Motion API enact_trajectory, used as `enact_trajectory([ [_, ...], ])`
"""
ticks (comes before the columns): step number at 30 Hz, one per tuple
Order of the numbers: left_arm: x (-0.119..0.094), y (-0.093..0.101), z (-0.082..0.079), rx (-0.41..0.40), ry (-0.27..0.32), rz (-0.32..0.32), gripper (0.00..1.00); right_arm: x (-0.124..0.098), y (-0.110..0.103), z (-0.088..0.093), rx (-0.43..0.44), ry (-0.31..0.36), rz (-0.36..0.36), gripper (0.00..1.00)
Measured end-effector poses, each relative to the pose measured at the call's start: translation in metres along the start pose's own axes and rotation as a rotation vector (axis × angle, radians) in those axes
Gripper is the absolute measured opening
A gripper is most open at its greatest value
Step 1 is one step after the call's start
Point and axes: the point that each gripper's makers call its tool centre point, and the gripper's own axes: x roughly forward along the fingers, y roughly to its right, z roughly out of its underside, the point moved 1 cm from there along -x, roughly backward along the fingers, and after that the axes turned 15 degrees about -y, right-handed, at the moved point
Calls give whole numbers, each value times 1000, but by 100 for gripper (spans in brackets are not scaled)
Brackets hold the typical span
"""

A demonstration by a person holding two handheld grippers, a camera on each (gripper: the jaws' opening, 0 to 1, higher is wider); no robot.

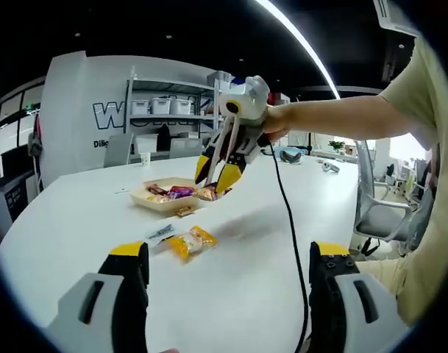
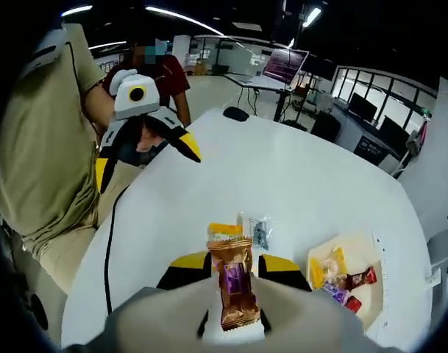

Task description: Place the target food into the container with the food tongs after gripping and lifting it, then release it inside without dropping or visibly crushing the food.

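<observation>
A: Right gripper [image 2: 235, 268], its own view: jaws closed on a wrapped snack [image 2: 235, 288], brown-and-purple wrapper, held upright between the yellow tips and off the table. Wrapper looks uncrushed at the pinch, though the lower part is hidden by the gripper body.

B: And the left?

A: Left gripper [image 1: 222, 265]: jaws spread wide, nothing between them. It hangs over the white table [image 1: 268, 250], well apart from the work.

B: Where does the snack sit against the container?

A: In the left gripper view the right gripper [image 1: 218, 173] hangs just above the near edge of the tray [image 1: 143, 195], which already carries several wrapped sweets. In the right gripper view the tray [image 2: 374, 246] lies off to the right of the jaws, so the snack is probably not over the middle of it yet.

B: Anything else nearby?

A: A yellow packet [image 1: 191, 241] and a clear packet [image 1: 160, 232] on the table just short of the tray; a black cable [image 1: 286, 206] trails from the right gripper.

B: Advice for the step?

A: Judgement only: carry the snack over the tray's open part, lower until it nearly rests on the sweets, then part the jaws slowly. Keep the squeeze as is; no tighter. Mind the cable doesn't drag the loose packets.
</observation>
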Motion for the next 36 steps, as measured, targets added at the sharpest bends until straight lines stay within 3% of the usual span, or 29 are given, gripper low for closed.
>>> enact_trajectory([
  [18, -1, -2, 0, -3, 0, -4, 89, -21, 62, -9, 130, 36, 98, 21],
  [28, 0, -2, -1, -4, -1, -5, 88, -21, 84, -10, 174, 13, 126, 21],
  [36, -2, -6, 1, -10, -1, -11, 88, -24, 112, -6, 245, 1, 188, 21],
])
